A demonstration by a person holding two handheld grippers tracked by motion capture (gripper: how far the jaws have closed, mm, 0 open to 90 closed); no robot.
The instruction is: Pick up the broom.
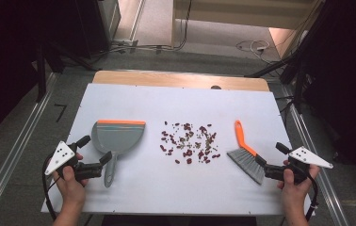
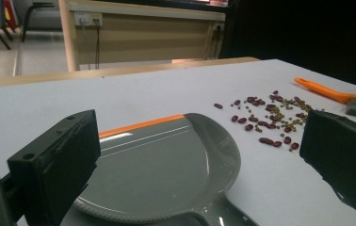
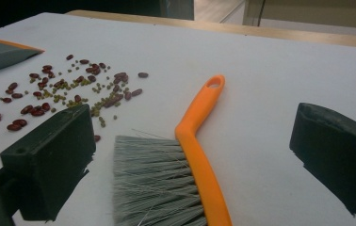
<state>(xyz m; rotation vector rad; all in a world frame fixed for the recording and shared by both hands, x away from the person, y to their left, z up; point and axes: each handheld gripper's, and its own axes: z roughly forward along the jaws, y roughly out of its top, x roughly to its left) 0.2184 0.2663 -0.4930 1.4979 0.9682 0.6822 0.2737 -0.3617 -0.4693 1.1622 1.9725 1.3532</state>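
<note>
High view: beans (image 1: 188, 142) lie scattered mid-desk (image 1: 176, 101) between dustpan (image 1: 117, 137) and brush (image 1: 246, 150). Left tongs (image 1: 94, 149) and right tongs (image 1: 271, 154) both gape, empty.

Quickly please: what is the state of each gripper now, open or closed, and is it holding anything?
Left gripper: open, holding nothing, at the dustpan handle.
Right gripper: open, holding nothing, at the brush.
</note>
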